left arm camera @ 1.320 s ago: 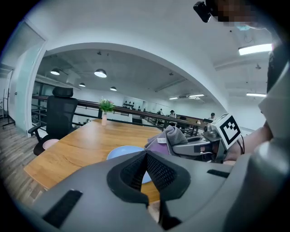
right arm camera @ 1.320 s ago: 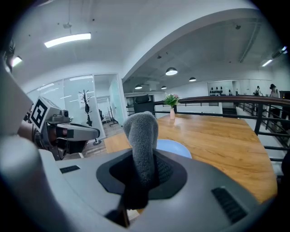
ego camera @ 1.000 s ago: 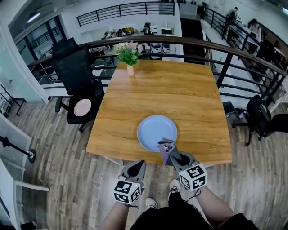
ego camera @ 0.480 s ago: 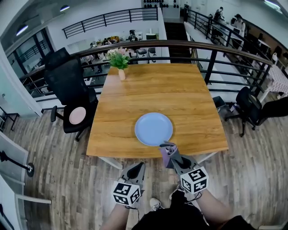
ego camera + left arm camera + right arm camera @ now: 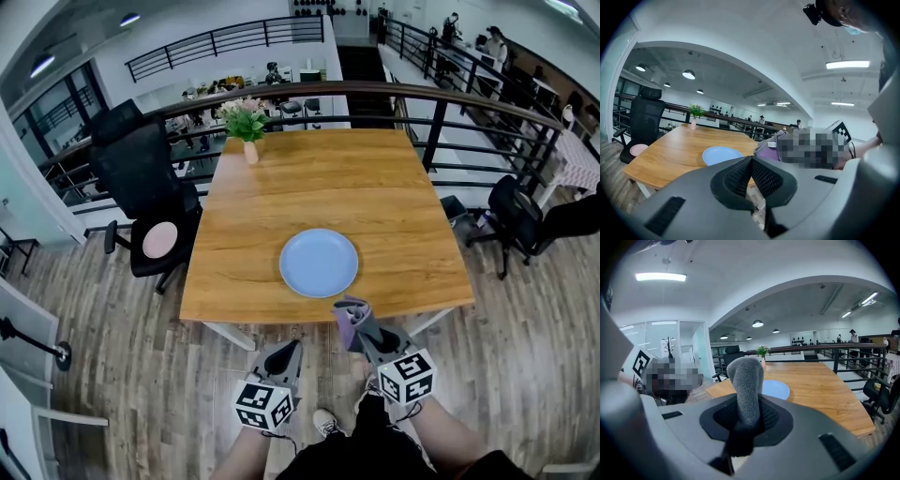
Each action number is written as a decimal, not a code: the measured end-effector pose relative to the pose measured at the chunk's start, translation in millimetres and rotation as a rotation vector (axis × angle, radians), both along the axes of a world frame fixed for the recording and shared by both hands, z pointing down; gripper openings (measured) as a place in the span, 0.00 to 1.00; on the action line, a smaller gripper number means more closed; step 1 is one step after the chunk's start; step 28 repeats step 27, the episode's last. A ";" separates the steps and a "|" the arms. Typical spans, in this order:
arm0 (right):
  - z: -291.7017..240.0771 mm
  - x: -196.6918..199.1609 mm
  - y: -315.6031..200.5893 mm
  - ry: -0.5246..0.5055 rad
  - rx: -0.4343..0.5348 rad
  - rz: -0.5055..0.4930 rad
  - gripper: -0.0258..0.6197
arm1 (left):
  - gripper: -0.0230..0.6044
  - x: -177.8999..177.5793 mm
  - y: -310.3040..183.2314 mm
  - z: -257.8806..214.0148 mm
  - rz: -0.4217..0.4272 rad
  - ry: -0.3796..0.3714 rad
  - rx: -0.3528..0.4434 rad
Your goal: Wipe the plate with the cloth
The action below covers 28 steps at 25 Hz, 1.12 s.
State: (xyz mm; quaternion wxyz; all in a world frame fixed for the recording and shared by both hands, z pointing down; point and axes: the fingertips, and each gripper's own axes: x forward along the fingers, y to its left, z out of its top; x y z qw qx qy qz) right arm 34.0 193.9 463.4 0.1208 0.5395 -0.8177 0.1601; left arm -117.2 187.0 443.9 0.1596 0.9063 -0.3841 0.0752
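Note:
A round light-blue plate (image 5: 319, 262) lies on the wooden table (image 5: 328, 178), near its front edge. My right gripper (image 5: 359, 326) is shut on a grey-purple cloth (image 5: 348, 319) and hangs just off the table's front edge, short of the plate. In the right gripper view the cloth (image 5: 746, 378) sticks up from between the jaws, with the plate (image 5: 778, 389) beyond it. My left gripper (image 5: 286, 350) is shut and empty, over the floor before the table. The left gripper view shows the plate (image 5: 721, 154) ahead and the cloth (image 5: 766, 145) to the right.
A small vase with a plant (image 5: 247, 122) stands at the table's far left corner. A black office chair (image 5: 150, 202) is to the left of the table, another chair (image 5: 514, 220) to the right. A dark railing (image 5: 394, 92) runs behind the table.
Both grippers have drawn back from the table toward the person. The cloth, over the plate's near rim a second ago, now hangs off the table's front edge.

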 end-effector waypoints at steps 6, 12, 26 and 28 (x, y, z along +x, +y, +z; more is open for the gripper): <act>2.2 -1.4 3.7 0.002 -0.004 0.001 0.15 | 0.07 -2.3 2.2 1.2 0.000 -0.001 -0.001; 0.4 -1.5 0.5 0.004 -0.001 -0.001 0.15 | 0.07 -2.9 -0.2 0.8 0.001 0.003 -0.001; -0.3 -0.8 -1.5 0.006 -0.004 -0.002 0.15 | 0.07 -2.9 -2.4 1.4 -0.002 0.001 -0.004; 0.0 -0.7 -1.5 0.006 -0.005 -0.001 0.15 | 0.07 -2.9 -2.5 1.5 -0.002 0.001 -0.004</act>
